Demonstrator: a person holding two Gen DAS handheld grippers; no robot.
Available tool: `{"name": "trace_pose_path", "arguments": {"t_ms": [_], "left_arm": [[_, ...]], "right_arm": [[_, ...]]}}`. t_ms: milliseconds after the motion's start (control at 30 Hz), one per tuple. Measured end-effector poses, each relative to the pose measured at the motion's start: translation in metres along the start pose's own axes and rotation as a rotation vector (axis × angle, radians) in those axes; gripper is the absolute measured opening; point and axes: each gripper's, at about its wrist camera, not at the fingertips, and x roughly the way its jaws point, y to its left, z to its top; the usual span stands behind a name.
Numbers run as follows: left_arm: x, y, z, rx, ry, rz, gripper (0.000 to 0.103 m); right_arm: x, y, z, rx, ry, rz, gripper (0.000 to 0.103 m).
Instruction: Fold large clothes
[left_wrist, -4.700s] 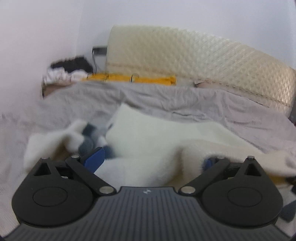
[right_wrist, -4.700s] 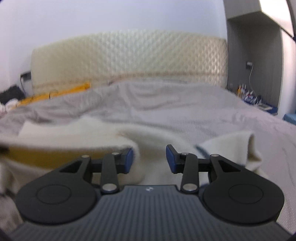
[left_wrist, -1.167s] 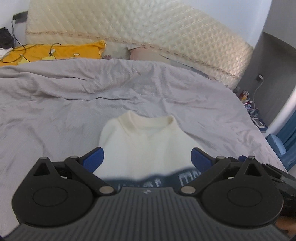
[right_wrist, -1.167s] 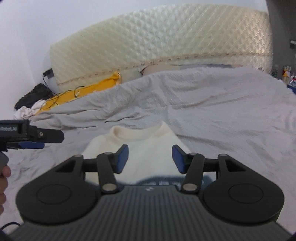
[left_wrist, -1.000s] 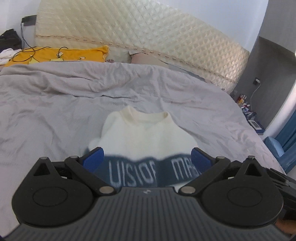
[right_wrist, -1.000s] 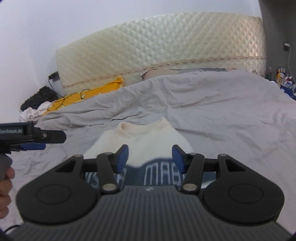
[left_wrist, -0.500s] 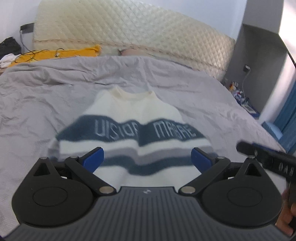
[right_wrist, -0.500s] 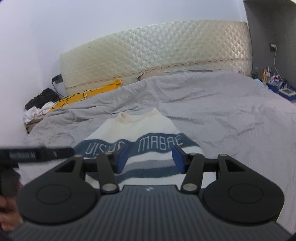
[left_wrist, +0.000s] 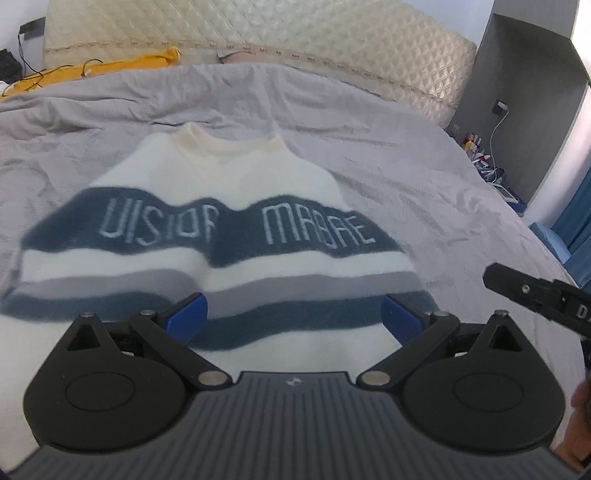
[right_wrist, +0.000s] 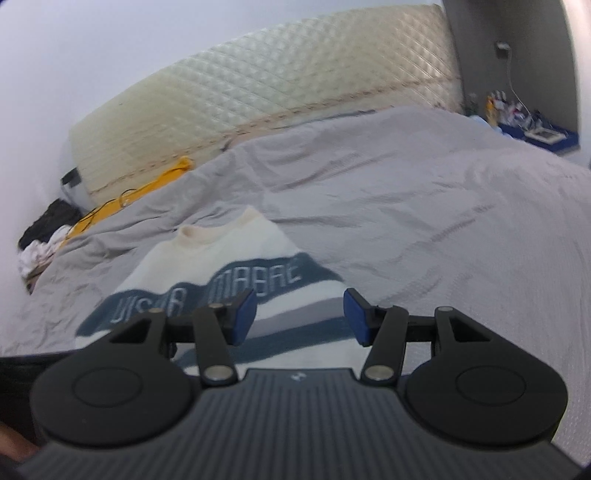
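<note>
A cream sweater (left_wrist: 221, 177) with dark blue and grey stripes and lettering lies flat, front up, on the grey bedspread (left_wrist: 424, 177), collar towards the headboard. My left gripper (left_wrist: 293, 317) is open wide and empty, held over the sweater's lower stripes. My right gripper (right_wrist: 299, 317) is open and empty, over the sweater's (right_wrist: 221, 266) lower right part. The right gripper's body shows at the right edge of the left wrist view (left_wrist: 535, 299). The sweater's hem is hidden behind both gripper bodies.
A quilted cream headboard (left_wrist: 295, 33) stands at the far end. A yellow cloth with cables (left_wrist: 92, 72) lies at the far left. A pile of clothes (right_wrist: 40, 240) sits left of the bed. A grey cabinet and cluttered shelf (left_wrist: 491, 155) stand at the right.
Both grippers have drawn back from the sweater and come apart, so more of its striped body shows. The right wrist view has tilted. Both stay open and empty.
</note>
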Motion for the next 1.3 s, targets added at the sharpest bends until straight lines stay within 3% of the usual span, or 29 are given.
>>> {"name": "trace_pose_path", "arguments": {"t_ms": [200,300,533,700,767,867,967,1067,1300], "left_arm": [[0.041,-0.014,0.016,-0.025,0.011,0.000,0.101],[0.059,-0.020,0.023,-0.040,0.009,-0.034,0.100],[0.114,-0.049,0.036,-0.028,0.024,-0.072,0.091],[0.154,-0.083,0.038,0.007,0.060,-0.118,0.086],[0.167,-0.097,0.037,0.031,0.058,-0.097,0.086],[0.187,-0.115,0.038,0.099,0.040,-0.008,0.085],[0.200,-0.129,0.035,0.198,0.042,0.113,0.056],[0.194,-0.134,0.032,0.279,0.016,0.125,0.036],[0.137,-0.081,0.052,0.151,-0.036,0.051,0.021]], "right_arm": [[0.007,-0.034,0.008,0.133,0.003,-0.009,0.055],[0.010,-0.053,0.011,0.198,-0.013,-0.030,0.055],[0.035,-0.098,0.006,0.413,0.005,-0.091,0.057],[0.049,-0.109,0.005,0.434,0.003,-0.127,0.057],[0.054,-0.114,0.003,0.456,0.002,-0.142,0.057],[0.062,-0.120,0.002,0.459,0.009,-0.167,0.057],[0.069,-0.120,0.001,0.443,0.012,-0.183,0.057],[0.079,-0.120,-0.001,0.423,0.030,-0.200,0.057],[0.080,-0.116,-0.002,0.412,0.038,-0.170,0.057]]}}
